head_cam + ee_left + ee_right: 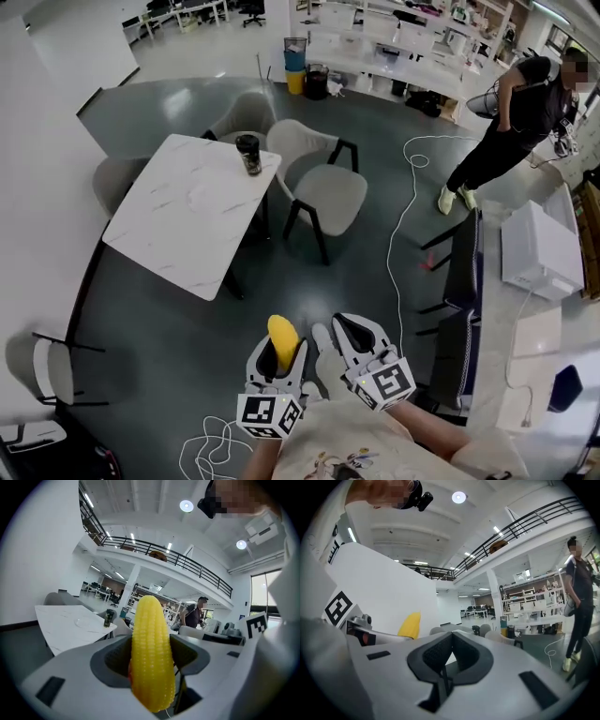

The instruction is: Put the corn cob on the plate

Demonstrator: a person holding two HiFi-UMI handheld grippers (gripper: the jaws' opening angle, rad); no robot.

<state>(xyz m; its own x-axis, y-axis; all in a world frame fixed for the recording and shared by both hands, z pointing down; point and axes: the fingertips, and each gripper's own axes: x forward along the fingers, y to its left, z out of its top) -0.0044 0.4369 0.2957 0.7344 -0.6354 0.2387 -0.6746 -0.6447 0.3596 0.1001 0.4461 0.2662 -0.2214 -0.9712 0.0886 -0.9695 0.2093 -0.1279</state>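
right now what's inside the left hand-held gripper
A yellow corn cob stands clamped between the left hand-held gripper's jaws, tip poking out past them. Its flanks, where the pads press, are covered.

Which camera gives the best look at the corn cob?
The left gripper view: the corn cob fills the centre, kernels clear, gripped between the jaws. The head view shows only its yellow tip; the right gripper view, a yellow sliver at left.

Yellow, kernelled corn cob [151, 653], upright, tapered tip up, tight between the left gripper's [281, 347] jaws
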